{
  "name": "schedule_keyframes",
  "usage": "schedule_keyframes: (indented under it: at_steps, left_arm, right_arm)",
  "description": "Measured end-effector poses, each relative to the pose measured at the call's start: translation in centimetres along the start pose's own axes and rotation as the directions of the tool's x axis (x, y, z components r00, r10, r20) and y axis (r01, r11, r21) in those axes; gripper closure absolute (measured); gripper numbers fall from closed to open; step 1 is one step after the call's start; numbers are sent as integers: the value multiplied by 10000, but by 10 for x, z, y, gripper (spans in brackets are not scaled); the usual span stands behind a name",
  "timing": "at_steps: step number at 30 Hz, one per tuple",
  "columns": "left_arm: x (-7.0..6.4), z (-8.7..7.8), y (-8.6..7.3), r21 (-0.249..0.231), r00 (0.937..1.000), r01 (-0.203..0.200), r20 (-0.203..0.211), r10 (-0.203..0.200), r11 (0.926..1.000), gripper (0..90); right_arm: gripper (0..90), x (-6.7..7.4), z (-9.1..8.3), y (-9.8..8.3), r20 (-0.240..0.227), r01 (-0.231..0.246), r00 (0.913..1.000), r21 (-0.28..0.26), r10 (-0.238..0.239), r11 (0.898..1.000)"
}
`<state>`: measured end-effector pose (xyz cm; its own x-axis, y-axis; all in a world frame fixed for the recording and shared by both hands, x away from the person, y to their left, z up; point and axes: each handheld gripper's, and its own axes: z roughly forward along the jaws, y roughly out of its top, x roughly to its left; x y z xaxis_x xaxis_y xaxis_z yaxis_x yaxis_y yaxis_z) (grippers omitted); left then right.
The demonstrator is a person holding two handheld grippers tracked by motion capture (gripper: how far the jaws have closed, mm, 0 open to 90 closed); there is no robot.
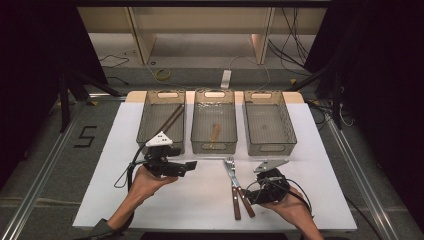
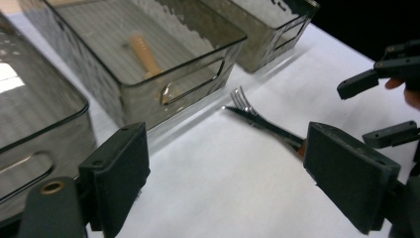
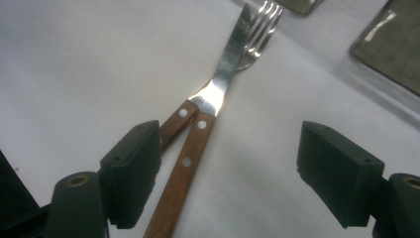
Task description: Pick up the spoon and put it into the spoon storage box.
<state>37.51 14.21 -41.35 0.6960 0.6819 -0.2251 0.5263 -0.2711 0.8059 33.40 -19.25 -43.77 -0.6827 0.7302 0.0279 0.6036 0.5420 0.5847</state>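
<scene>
Right gripper (image 3: 228, 173), jaws apart, straddles my knife (image 3: 190, 148) handle; fork (image 3: 257, 32) crosses beneath. Both run lengthwise straight ahead. Left gripper (image 1: 187, 165), also apart, sits farther.

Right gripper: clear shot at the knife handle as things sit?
Probably yes. The right gripper has open jaws with the knife handle lying between them on bare table. One catch: the fork crosses under the knife, its handle beside the left jaw, so it might get pinched too.

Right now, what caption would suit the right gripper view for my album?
Open right gripper poised over a knife crossing a fork, both wooden-handled, on the white table.
</scene>
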Motion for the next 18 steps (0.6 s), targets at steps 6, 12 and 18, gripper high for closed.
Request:
schedule_keyframes:
  at_steps: [6,12,18]
  left_arm:
    - [-4,-11,-10,-137,9999,-109,-29,108,9998,170]
    - [-5,-17,-13,-411,9999,-123,-24,122,9991,168]
    - [-6,-22,-18,-471,9999,-159,-54,156,9988,162]
  right_arm:
    - [274,7,12,6,-126,301,9995,590,-294,9978]
    - [283,11,18,8,-147,556,9984,1118,-543,9922]
    - [286,12,21,10,-297,664,9976,1429,-628,9875]
